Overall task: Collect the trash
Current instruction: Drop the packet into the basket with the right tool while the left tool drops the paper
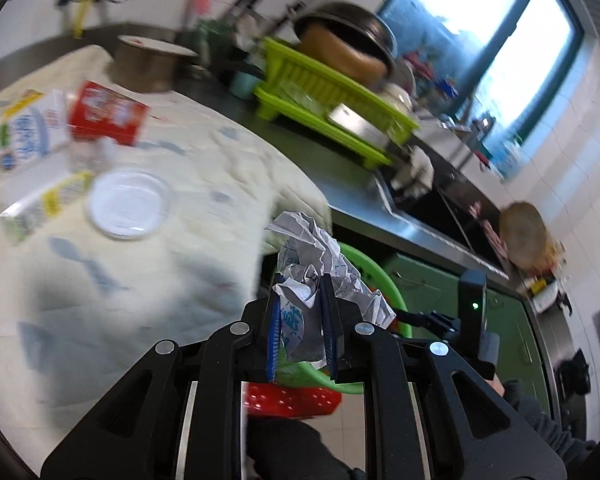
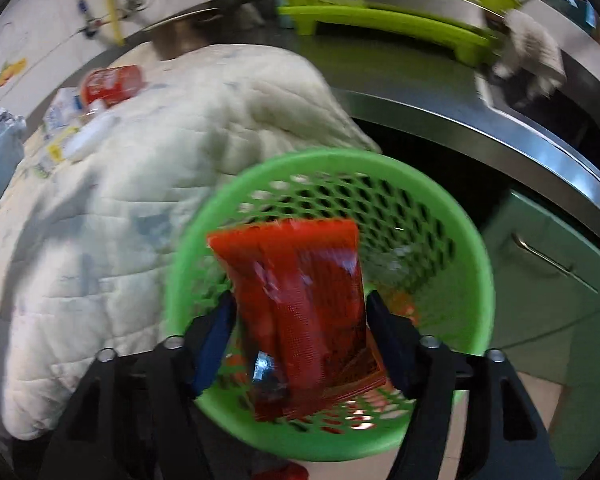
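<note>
My left gripper (image 1: 300, 292) is shut on a crumpled white paper wad (image 1: 316, 264), held past the table corner above the green mesh basket (image 1: 384, 280). In the right wrist view the green basket (image 2: 476, 264) sits below my right gripper (image 2: 300, 312). A red snack wrapper (image 2: 300, 308) hangs between the wide-apart fingers; I cannot tell whether they touch it. On the quilted table cloth (image 1: 160, 264) lie a red carton (image 1: 108, 112), a white milk carton (image 1: 28, 136) and a clear plastic lid (image 1: 130, 204).
A steel counter (image 1: 360, 196) with a lime dish rack (image 1: 332, 96), pans and a sink (image 1: 440, 208) runs behind the table. A red crate (image 1: 292, 400) stands under the basket. Green cabinet doors (image 2: 552, 280) lie to the right.
</note>
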Demonstrator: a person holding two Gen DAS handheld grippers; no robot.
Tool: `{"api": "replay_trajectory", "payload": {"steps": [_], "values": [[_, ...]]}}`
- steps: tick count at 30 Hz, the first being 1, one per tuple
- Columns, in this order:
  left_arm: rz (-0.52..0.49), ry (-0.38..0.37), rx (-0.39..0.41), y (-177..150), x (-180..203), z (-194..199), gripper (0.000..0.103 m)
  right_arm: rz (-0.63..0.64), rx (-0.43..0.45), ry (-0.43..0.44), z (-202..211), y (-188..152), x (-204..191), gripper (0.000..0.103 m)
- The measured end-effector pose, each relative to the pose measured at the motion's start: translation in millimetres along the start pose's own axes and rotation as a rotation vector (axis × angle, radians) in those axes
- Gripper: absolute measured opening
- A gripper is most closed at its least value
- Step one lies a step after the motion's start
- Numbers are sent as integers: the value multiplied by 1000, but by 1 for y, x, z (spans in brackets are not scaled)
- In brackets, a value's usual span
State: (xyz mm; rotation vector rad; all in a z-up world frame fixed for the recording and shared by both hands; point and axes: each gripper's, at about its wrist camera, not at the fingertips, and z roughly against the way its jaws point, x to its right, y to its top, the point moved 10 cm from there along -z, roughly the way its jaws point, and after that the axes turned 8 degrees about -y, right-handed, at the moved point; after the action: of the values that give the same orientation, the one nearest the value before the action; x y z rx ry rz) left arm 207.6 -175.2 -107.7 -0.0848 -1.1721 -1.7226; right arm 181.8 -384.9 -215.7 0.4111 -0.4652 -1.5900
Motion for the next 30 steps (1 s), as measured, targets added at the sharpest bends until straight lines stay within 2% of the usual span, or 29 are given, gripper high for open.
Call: {"api": "replay_trajectory", "payload": {"steps": [2, 7, 11, 19, 21, 22, 23, 26, 30], "values": [[-12, -4, -28, -4, 9, -18, 17, -25, 8, 4, -1, -3, 10, 74], [-24, -18, -107, -17, 24, -62, 17, -76, 45, 13, 8, -1, 26, 78], [-30, 3, -174, -31, 26, -97, 17, -70, 98, 3, 30, 1, 32, 82], [-16, 10, -263, -52, 27, -148, 22, -89, 181, 5, 67, 3, 45, 83], [-10, 17, -277, -56, 27, -155, 28, -101, 195, 12, 74, 2, 49, 83], [-5, 11, -282, -58, 28, -158, 36, -104, 198, 15, 76, 1, 50, 83], [-3, 15, -283, -59, 28, -159, 40, -106, 203, 15, 79, 1, 52, 83], [0, 0, -287, -62, 31, -162, 47, -109, 212, 19, 83, 2, 53, 83], [-5, 17, -294, -65, 31, -159, 47, -105, 210, 26, 85, 0, 50, 83]]}}
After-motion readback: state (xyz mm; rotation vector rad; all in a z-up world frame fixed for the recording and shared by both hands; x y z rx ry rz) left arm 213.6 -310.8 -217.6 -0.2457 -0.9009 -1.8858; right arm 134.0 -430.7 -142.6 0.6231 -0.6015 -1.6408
